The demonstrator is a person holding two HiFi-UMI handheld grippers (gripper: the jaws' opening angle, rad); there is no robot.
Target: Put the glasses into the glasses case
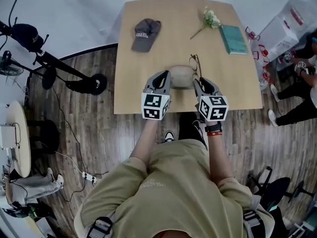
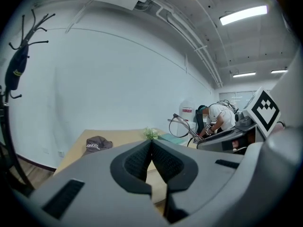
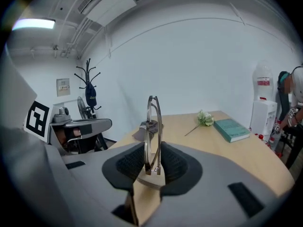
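1. Your right claw (image 3: pixel 152 161) is closed on the thin, dark-framed folded glasses (image 3: pixel 152 126). They stand upright between its pads, edge-on to its camera, over the near part of the light wooden surface (image 1: pixel 148 63).
2. Your left claw (image 2: pixel 151 148) has its pads pressed together with nothing between them. It sits just left of the rounded grey glasses case (image 1: pixel 182 77), which lies on the surface between the two claws.
3. No view shows whether the case's lid is up. If it is down, the left claw probably has to open it or pin the case first, since the case looks light enough to slide.
4. Bring the glasses in low and lay them flat along the case's long side rather than dropping them in upright. The frame is thin, so squeeze no harder than the grip needs.
5. Let go only once the frame rests inside, and mind that the temples do not catch on the rim.
6. The count is one pair of glasses, one case and two claws. Also on the surface are one grey baseball cap (image 1: pixel 145 32), one sprig of pale flowers (image 1: pixel 210 19) and one teal hardback book (image 1: pixel 234 38). All three lie at the far end, well apart from the case.
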